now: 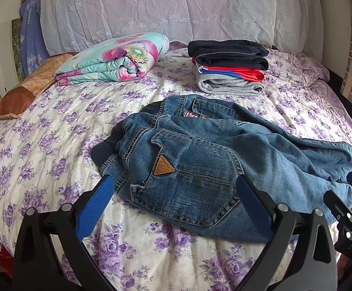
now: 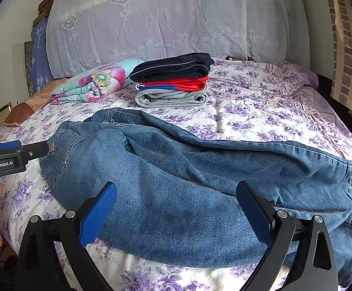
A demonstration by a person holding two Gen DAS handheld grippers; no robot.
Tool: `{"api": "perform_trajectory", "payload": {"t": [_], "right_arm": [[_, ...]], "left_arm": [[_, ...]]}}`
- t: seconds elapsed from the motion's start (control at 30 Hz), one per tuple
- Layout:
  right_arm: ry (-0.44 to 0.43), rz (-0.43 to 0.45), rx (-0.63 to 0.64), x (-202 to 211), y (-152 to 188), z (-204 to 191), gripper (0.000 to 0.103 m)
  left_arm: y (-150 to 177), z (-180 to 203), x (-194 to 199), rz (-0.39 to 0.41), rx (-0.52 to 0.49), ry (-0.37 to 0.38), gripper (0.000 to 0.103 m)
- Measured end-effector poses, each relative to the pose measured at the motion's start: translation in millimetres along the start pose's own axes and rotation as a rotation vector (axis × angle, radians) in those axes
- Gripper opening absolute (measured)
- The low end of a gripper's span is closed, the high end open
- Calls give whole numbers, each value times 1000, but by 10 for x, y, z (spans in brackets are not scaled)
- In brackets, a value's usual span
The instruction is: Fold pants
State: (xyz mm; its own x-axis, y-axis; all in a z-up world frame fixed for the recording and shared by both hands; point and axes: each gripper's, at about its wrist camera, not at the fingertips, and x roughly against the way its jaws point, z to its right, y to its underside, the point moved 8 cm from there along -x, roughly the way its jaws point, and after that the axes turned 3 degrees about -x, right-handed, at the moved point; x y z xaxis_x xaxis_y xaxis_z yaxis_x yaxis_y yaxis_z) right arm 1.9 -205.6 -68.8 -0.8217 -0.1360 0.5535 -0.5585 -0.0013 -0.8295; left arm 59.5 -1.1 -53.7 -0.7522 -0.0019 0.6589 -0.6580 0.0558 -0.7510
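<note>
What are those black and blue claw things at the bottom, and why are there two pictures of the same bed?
Those claws are grabbing tools. A person holds one in each hand, and each has a tiny camera looking out between its two blue fingers. One picture comes from the left tool, the other from the right tool. Both are open and hold nothing right now. On the flowery bedspread lie rumpled blue jeans, waiting to be folded. Behind them sits a stack of folded clothes, and beside it a folded flowered quilt. At the right picture's edge you can see the left tool from the side.
</note>
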Motion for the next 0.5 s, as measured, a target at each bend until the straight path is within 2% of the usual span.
{"api": "perform_trajectory", "payload": {"t": [0.5], "right_arm": [[2, -1, 2, 5, 28, -6, 99]], "left_arm": [[-5, -1, -3, 0, 2, 2, 98]]}}
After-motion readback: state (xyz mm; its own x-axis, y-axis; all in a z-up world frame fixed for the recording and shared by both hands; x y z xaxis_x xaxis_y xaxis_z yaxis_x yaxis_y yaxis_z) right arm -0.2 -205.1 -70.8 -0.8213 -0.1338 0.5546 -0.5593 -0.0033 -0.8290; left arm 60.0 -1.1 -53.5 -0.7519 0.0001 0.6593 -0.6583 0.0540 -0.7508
